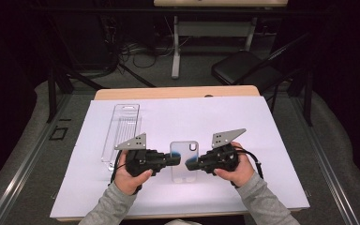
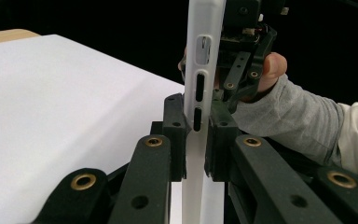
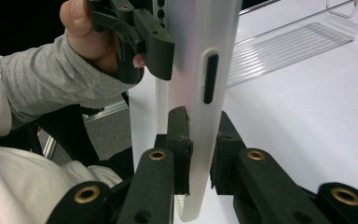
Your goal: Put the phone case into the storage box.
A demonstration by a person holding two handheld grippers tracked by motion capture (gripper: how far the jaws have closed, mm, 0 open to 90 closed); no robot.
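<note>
Currently held: a phone case (image 1: 184, 161), raised between both grippers above the middle of the white sheet (image 1: 272, 154).
Phone case material: translucent, frosted soft-looking plastic, milky white, with a faint blue tint in the high view.
Phone case shape: flat rounded rectangle with a camera cutout near its far end; slim oval button slots along the edges (image 2: 199, 86).
Left gripper (image 1: 174, 159): matte black jaws clamped on the case's left edge, pads pressing both faces (image 2: 196, 140).
Right gripper (image 1: 190, 164): black jaws closed on the opposite edge, pads against the frosted wall (image 3: 200, 149).
Gripper build: angular black links with brass-coloured bushings; a grey three-cornered plate on top of each.
Clear tray (image 1: 122, 133): long, transparent, ribbed plastic packaging, lying flat on the sheet to the left, apart from the case.
Sheet texture: smooth, matte, covering a pale wooden table (image 1: 178, 92).
</note>
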